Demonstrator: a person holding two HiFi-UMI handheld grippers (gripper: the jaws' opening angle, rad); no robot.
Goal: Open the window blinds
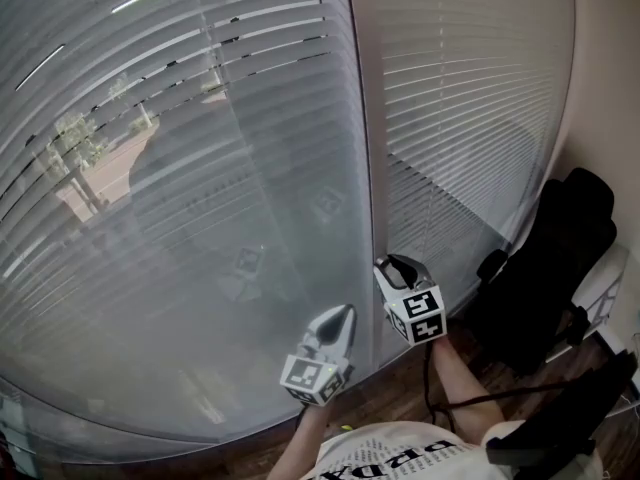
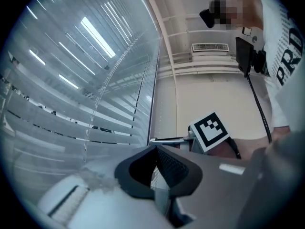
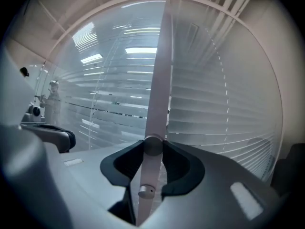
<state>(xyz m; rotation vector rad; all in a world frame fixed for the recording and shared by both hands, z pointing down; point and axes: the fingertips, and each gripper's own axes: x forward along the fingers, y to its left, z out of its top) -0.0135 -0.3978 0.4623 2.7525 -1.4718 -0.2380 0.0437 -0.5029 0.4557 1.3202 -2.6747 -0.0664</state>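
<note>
Slatted blinds [image 1: 200, 168] hang behind the glass, with their slats nearly flat against the pane. A pale vertical frame post [image 1: 365, 118] splits the window. In the right gripper view a round knob [image 3: 152, 145] sits on that post [image 3: 159, 70], and a smaller stud [image 3: 145, 191] lies below it. My right gripper [image 1: 395, 263] is at the post, its pads [image 3: 131, 163] closed on both sides of the knob. My left gripper [image 1: 345, 311] hangs just left of the post, pointing at the glass with its jaws together and nothing in them. From the left gripper view [image 2: 156, 152], the right gripper's marker cube [image 2: 209, 130] shows beside the post.
A black office chair [image 1: 550, 268] stands close at the right, by the wall [image 1: 610, 88]. A dark cable [image 1: 470, 400] runs across the wooden floor [image 1: 400, 388] below the window. A second blind section [image 1: 470, 98] lies right of the post.
</note>
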